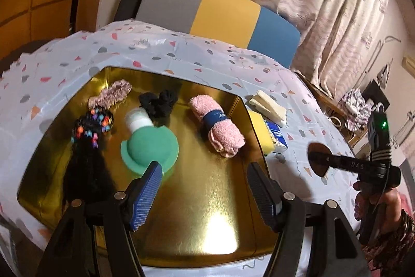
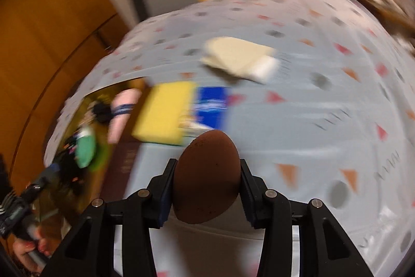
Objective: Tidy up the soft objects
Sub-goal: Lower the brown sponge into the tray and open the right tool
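In the left wrist view the shiny gold tray (image 1: pixel 77 173) fills the lower left, holding a black beaded pouch (image 1: pixel 90 129), a green foam puff (image 1: pixel 149 149) and a rolled pink towel (image 1: pixel 216 129) with a blue band whose print is too small to read. The left gripper (image 1: pixel 205 188) hangs above it, jaws wide and empty. At the right edge the right gripper (image 2: pixel 207 183) is clenched on a brown egg-shaped sponge (image 2: pixel 206 173); its arm reads "D.A.S". Squeezed so softly, the sponge could squirt free during the blurred, quick carry.
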A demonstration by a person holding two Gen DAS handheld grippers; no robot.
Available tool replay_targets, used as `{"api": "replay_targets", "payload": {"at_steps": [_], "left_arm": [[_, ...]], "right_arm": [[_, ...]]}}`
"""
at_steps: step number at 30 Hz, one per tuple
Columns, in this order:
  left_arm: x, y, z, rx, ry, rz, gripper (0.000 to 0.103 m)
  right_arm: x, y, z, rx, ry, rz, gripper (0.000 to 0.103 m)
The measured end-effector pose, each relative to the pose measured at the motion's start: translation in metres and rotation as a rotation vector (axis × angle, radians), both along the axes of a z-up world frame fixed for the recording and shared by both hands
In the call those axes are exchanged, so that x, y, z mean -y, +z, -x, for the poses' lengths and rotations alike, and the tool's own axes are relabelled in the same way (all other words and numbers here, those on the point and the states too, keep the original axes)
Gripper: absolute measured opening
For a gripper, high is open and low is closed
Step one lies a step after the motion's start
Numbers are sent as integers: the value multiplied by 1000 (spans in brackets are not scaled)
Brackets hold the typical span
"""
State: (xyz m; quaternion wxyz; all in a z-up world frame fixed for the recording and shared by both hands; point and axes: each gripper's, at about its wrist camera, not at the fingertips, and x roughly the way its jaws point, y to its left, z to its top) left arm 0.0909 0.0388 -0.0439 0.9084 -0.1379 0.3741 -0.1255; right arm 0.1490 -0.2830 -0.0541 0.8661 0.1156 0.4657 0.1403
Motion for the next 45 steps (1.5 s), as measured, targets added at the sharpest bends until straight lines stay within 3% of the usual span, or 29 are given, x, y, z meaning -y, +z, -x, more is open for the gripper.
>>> {"api": "replay_targets", "payload": {"at_steps": [5, 12, 20, 27, 31, 34, 38, 42, 45], "left_arm": [[-7, -8, 1, -51, 22, 15, 69], [-23, -4, 7, -38, 47, 7, 69], [-41, -8, 8, -60, 88, 26, 69], [-36, -12, 8, -76, 70, 32, 69], [-34, -12, 8, -76, 66, 28, 69], [-34, -13, 8, -82, 67, 30, 69], [-32, -14, 9, -80, 60, 27, 69], [-29, -13, 11, -72, 38, 35, 69], [-22, -13, 12, -70, 8, 41, 69]], "right_arm": [[-80, 20, -8, 46, 166, 29, 46], [-168, 18, -31, 57, 312, 111, 47], [-213, 4, -63, 38, 359, 200, 48], [-227, -11, -79, 30, 353, 249, 51], [-225, -10, -81, 52, 323, 230, 69], [-217, 1, -78, 88, 296, 199, 71], [-200, 26, -64, 189, 263, 179, 77], [-162, 46, -45, 286, 160, 200, 85], [-126, 47, -38, 269, 74, 183, 85]]}}
